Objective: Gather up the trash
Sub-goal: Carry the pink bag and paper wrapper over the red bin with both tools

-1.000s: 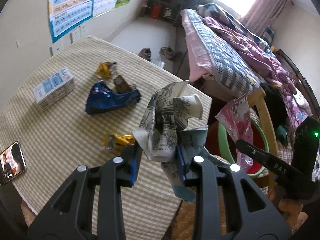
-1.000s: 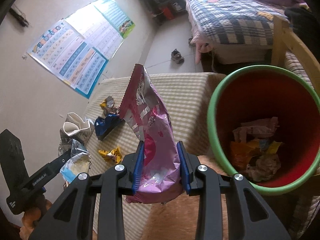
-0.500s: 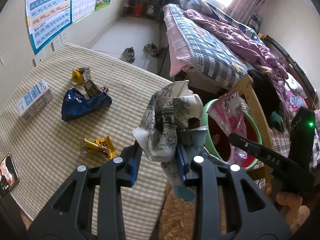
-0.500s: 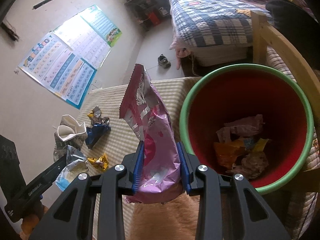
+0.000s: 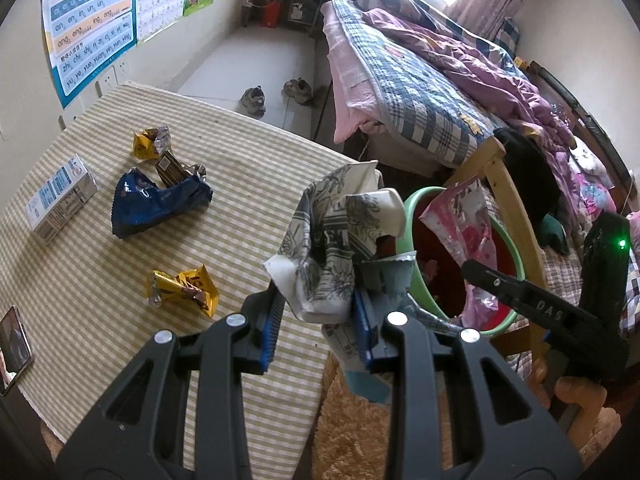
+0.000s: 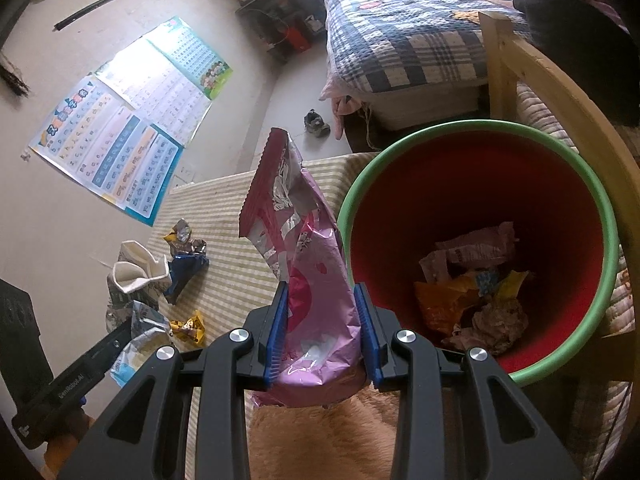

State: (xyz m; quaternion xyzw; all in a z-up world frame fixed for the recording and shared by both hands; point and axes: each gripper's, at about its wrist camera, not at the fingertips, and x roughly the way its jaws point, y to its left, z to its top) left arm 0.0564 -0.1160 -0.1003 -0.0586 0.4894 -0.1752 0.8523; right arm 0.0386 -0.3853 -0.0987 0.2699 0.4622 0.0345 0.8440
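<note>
Striped cloth (image 5: pixel 248 168) covered the table where wrappers lay. Crumpled printed paper (image 5: pixel 336 240) was clamped in the left gripper (image 5: pixel 316 328); a pink bag (image 6: pixel 316 280) was pinched by the right gripper (image 6: pixel 322 332) beside the red bin (image 6: pixel 476 200).

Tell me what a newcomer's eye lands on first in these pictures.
First, the red bin with a green rim, trash already at its bottom, just right of the right claw, which grips a pink snack bag. Next, the left claw clamps crumpled printed paper at the striped table edge, where wrappers lie scattered.
</note>
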